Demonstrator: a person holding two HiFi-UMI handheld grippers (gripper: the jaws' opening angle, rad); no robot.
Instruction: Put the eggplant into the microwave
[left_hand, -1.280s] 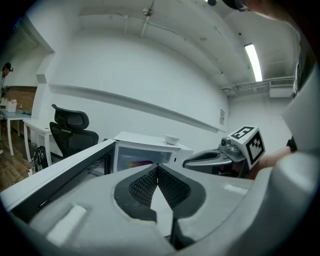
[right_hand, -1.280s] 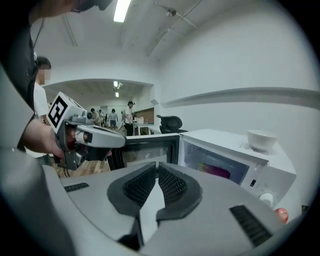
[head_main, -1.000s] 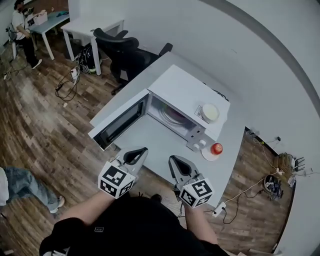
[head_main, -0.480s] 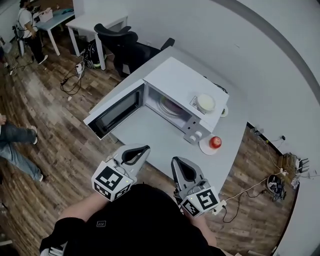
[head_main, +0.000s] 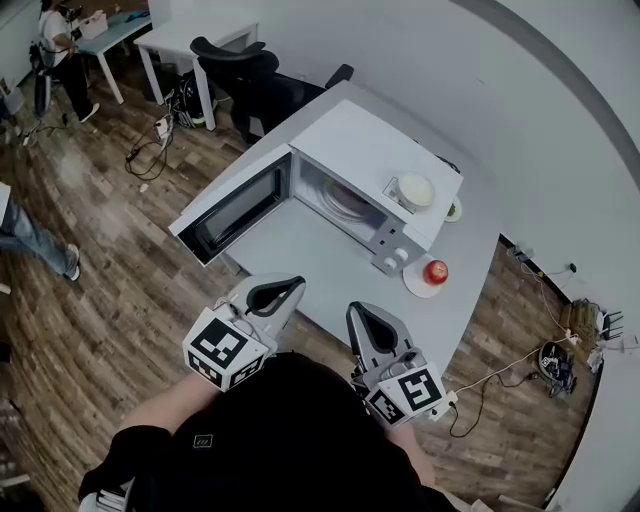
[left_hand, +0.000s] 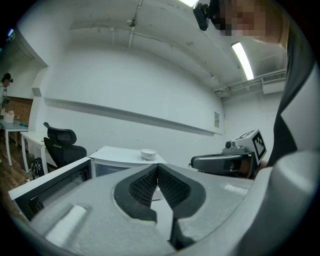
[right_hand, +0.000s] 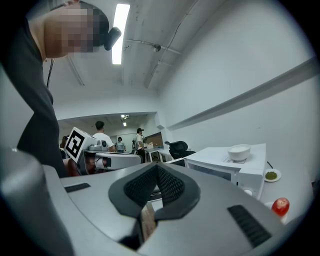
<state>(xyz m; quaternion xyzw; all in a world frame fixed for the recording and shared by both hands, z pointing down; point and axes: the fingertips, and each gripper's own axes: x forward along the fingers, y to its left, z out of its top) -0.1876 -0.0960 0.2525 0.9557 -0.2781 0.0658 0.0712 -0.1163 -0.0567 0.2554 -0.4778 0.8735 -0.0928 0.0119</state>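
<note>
From my station I see a white microwave with a black-windowed door on a pale grey counter. A white bowl sits on top. At the microwave's 5 o'clock, a red fruit lies on a white plate. The floor is brown wood plank. The left tongs and right tongs are grey, and their cubes carry black-and-white squares.

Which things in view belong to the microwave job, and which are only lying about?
Job: microwave, its open door, left gripper and right gripper, both shut and empty. No eggplant shows.

Lying about: bowl on the microwave, red fruit on a plate, small dish, chair.
</note>
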